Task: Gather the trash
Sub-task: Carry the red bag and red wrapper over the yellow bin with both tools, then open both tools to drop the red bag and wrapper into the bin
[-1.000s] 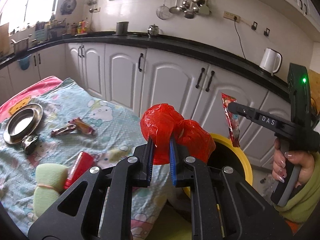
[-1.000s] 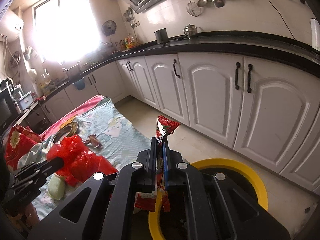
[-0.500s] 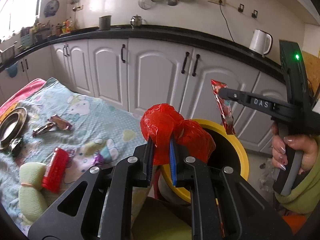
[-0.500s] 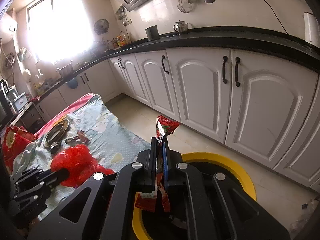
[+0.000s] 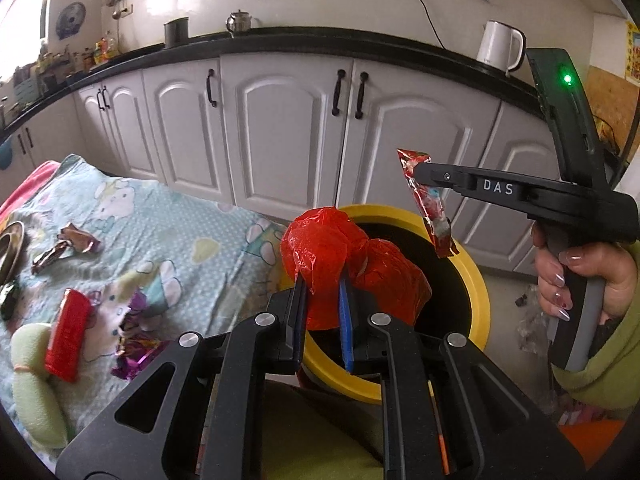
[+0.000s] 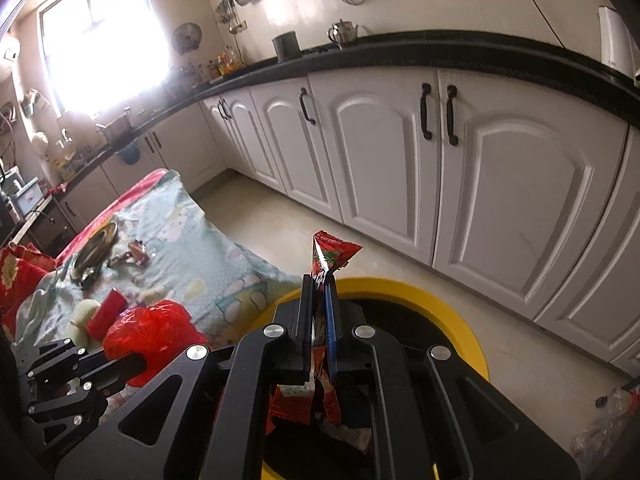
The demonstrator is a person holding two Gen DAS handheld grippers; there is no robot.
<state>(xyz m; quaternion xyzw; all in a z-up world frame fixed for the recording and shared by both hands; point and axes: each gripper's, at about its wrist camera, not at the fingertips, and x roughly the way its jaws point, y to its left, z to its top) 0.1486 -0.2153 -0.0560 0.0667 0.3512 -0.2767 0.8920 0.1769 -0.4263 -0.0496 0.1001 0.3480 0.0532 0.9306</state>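
Jaws pinch a crinkled, glossy red plastic bag point(image 5: 340, 256), bunched in lobes.

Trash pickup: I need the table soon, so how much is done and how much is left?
Done: some litter already lies inside the yellow-rimmed bin. In hand: the left claw grips a crumpled red plastic bag and the right claw a red snack wrapper, both over the bin, unreleased. Left: a brown foil wrapper, a purple foil wrapper and a red packet on the patterned cloth.
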